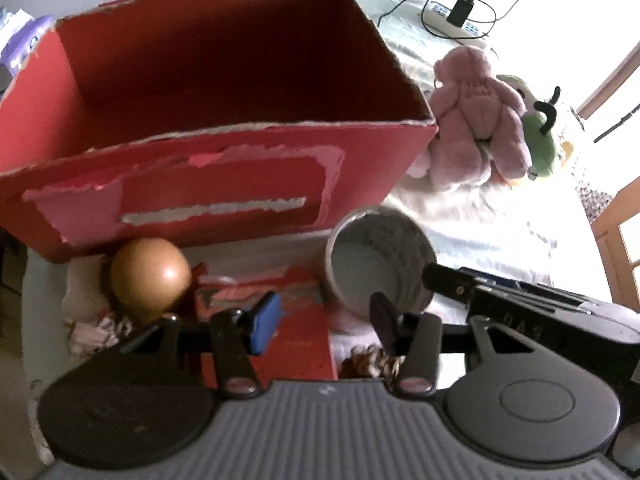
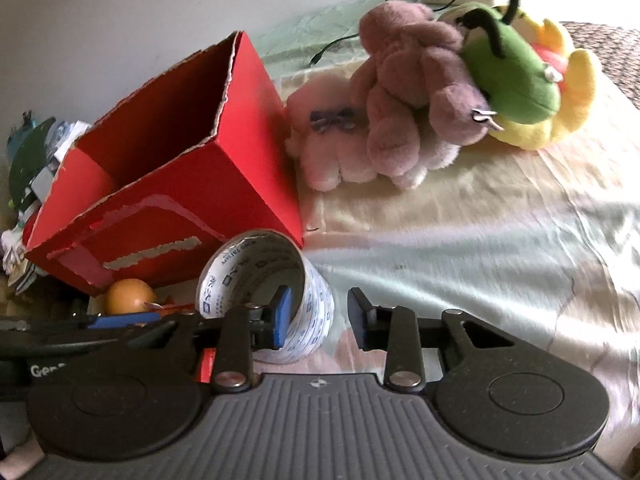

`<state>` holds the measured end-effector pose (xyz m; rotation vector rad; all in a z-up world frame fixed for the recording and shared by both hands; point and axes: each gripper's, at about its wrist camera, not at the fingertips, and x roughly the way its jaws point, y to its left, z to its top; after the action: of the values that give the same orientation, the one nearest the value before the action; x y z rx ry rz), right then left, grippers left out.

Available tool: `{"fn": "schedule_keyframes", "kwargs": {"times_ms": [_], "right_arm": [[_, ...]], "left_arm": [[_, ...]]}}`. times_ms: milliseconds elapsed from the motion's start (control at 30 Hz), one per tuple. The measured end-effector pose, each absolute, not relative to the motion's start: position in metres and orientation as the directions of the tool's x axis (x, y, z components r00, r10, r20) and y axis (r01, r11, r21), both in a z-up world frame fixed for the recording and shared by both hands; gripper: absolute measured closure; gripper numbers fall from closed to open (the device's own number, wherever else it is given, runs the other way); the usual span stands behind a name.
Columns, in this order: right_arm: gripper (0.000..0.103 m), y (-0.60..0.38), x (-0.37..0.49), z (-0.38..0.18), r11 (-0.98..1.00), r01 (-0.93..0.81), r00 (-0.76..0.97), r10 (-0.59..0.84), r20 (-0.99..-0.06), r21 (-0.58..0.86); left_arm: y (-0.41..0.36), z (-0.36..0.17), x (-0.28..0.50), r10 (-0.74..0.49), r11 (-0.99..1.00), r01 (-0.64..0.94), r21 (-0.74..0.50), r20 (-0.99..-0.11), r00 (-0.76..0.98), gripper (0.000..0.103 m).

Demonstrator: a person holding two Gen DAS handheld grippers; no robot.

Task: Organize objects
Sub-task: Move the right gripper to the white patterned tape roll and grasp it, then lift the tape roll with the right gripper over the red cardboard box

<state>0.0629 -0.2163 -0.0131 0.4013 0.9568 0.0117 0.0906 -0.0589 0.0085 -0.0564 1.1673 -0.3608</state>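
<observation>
My right gripper (image 2: 318, 316) is sitting spread wide, one finger (image 2: 282, 312) inside the tape roll (image 2: 264, 292), the other outside its wall; not clamping yet, I think, though blur is making contact hard to judge. My left gripper (image 1: 324, 320) is hanging released, gripping nothing, aimed at the red box (image 1: 224, 120). Tape is standing just in front of the box's near right corner. An orange ball (image 1: 150, 278) is lying left of it, on red paper (image 1: 304, 320). A pink plush (image 2: 404, 92) and green plush (image 2: 516, 76) are piling up right of the box, well apart from the tape. Power strip (image 1: 452, 16) is lying far behind.
</observation>
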Motion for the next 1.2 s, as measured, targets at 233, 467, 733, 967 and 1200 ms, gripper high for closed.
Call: {"fn": "schedule_keyframes", "kwargs": {"times_ms": [233, 467, 733, 967, 1200], "right_arm": [[0.08, -0.218, 0.089, -0.025, 0.933, 0.096, 0.521, 0.249, -0.817, 0.346], [0.091, -0.221, 0.1, -0.027, 0.934, 0.033, 0.48, 0.298, -0.825, 0.357], [0.093, -0.247, 0.094, -0.02, 0.936, 0.016, 0.503, 0.297, -0.812, 0.352], [0.093, -0.28, 0.081, 0.004, 0.94, -0.003, 0.573, 0.28, -0.77, 0.34], [0.092, -0.303, 0.067, 0.055, 0.933, -0.025, 0.677, 0.279, -0.681, 0.358]], "left_arm": [[-0.077, -0.001, 0.103, -0.265, 0.954, 0.227, -0.197, -0.907, 0.327, 0.078], [-0.072, 0.002, 0.108, -0.27, 0.959, 0.179, -0.22, -0.902, 0.338, 0.084], [-0.092, 0.001, 0.108, -0.287, 0.953, 0.191, -0.235, -0.902, 0.323, 0.082], [-0.127, 0.02, 0.098, -0.322, 0.934, 0.266, -0.237, -0.88, 0.349, 0.085], [-0.141, 0.078, 0.087, -0.379, 0.908, 0.349, -0.233, -0.812, 0.444, 0.085]]}}
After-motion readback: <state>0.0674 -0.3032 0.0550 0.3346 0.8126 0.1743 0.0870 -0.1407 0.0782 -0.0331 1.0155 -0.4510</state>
